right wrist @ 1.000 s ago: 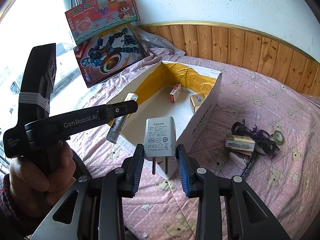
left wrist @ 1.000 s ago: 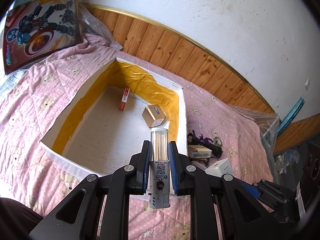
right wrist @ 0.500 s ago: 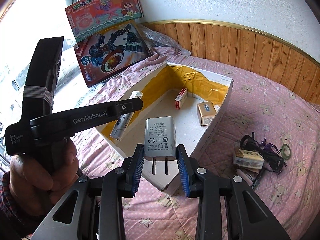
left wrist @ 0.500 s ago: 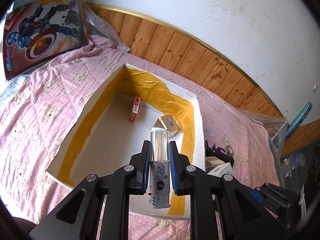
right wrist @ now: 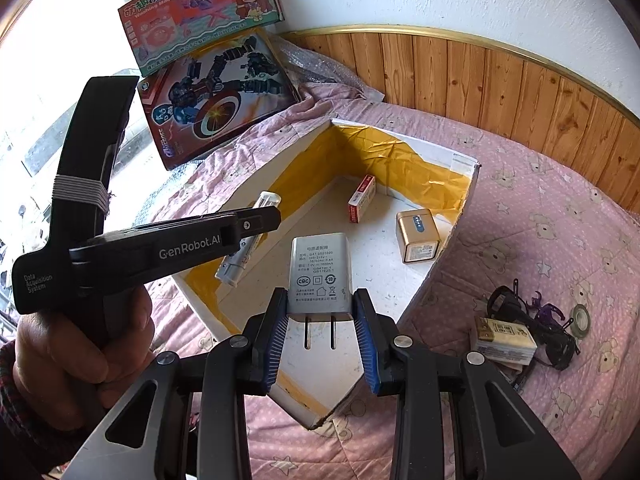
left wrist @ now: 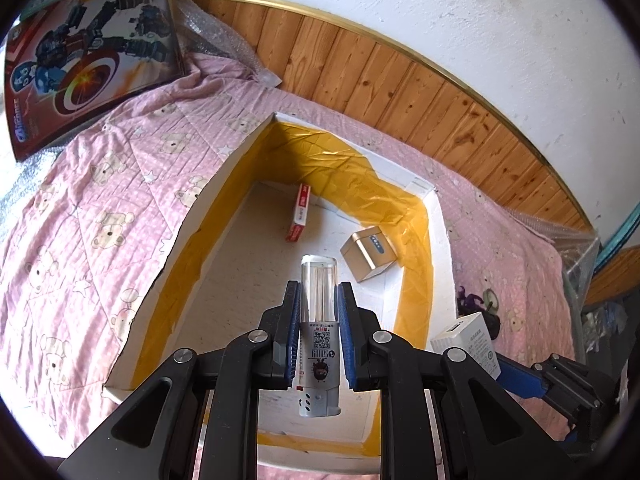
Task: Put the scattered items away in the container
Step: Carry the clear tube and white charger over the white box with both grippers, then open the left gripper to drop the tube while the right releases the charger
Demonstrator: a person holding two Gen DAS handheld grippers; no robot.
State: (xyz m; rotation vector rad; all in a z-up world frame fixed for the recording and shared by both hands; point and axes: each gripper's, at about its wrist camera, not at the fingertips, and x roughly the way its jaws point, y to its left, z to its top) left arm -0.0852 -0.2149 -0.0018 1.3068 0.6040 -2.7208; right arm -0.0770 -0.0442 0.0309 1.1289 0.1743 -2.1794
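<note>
The left tool (left wrist: 319, 332) is covering the sides of the clear tube (left wrist: 319, 320). The top frame edge is cropping the washing-machine toy box (right wrist: 200, 8), and the dark tangle (right wrist: 532, 320) beside the bed's small carton (right wrist: 505, 340) is looking too small to identify.

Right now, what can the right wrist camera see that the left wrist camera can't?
Only the right wrist camera shows the pink washing machine toy box, the hand holding the left gripper, and the small pile of leftover items on the blanket. Only the left wrist camera shows the QR label on the clear tube. Both show the white container, the red box, the gold box, the white charger in the right gripper, and the superhero box.
</note>
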